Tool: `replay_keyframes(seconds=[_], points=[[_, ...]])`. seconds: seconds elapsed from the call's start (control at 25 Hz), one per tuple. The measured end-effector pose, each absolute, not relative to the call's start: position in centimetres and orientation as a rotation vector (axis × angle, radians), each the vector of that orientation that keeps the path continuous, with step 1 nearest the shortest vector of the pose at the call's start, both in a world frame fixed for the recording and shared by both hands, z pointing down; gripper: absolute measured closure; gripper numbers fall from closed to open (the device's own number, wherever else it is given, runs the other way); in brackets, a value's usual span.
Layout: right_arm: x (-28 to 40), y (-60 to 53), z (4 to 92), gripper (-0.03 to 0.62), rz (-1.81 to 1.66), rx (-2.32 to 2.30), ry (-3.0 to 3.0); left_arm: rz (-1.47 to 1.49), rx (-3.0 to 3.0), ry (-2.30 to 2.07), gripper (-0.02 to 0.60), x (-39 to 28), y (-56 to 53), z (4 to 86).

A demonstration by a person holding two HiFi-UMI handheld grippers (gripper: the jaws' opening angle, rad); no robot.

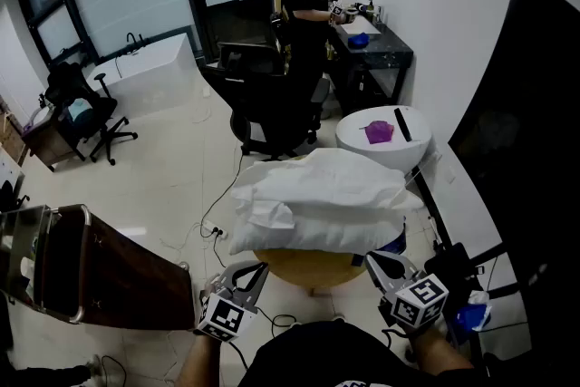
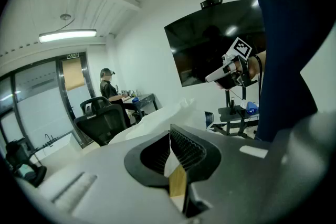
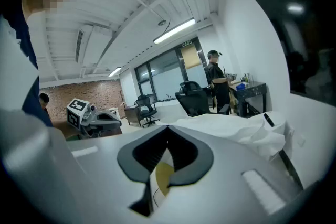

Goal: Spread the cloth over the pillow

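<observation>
A white pillow (image 1: 317,233) lies on a small round wooden table (image 1: 308,266), with a crumpled white cloth (image 1: 317,177) heaped on top of it. My left gripper (image 1: 258,268) is low at the near left, short of the table's edge, jaws shut and empty. My right gripper (image 1: 372,258) is at the near right, beside the pillow's corner, also shut with nothing in it. In the left gripper view the shut jaws (image 2: 170,131) point toward the white heap (image 2: 152,119). From the right gripper view the shut jaws (image 3: 168,128) face the cloth (image 3: 226,126).
A person (image 1: 304,4) stands at a dark desk (image 1: 376,45) at the back. A black office chair (image 1: 267,100) is behind the pillow, a white round table (image 1: 385,145) to its right. A dark screen (image 1: 517,131) fills the right. A brown cabinet (image 1: 100,272) stands left; cables cross the floor.
</observation>
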State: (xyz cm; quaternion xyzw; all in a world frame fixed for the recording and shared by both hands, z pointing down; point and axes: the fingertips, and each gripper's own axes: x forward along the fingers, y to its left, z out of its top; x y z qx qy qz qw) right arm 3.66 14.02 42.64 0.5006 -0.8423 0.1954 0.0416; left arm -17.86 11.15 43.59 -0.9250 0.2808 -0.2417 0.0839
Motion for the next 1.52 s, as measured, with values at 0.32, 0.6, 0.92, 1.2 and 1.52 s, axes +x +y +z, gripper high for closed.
replay_keyframes(seconds=[0.32, 0.6, 0.92, 1.2, 1.52], points=[[8.9, 11.3, 43.2, 0.586, 0.515, 1.497, -2.576, -0.828, -2.676, 0.879, 0.553, -14.9, 7.3, 43.7], [12.6, 10.0, 43.7, 0.555, 0.468, 1.464, -2.552, -0.989, -2.609, 0.911, 0.454, -15.9, 4.1, 44.8], [15.4, 6.8, 44.0, 0.466, 0.405, 1.451, -2.490, -1.123, -2.617, 0.793, 0.349, -16.2, -1.3, 46.3], [17.9, 2.3, 44.1, 0.405, 0.369, 1.459, -2.377, -1.206, -2.669, 0.722, 0.318, -17.3, -9.8, 47.8], [19.4, -3.0, 46.4, 0.356, 0.416, 1.470, -2.233, -1.315, -2.811, 0.519, 0.304, -17.0, -17.0, 53.0]])
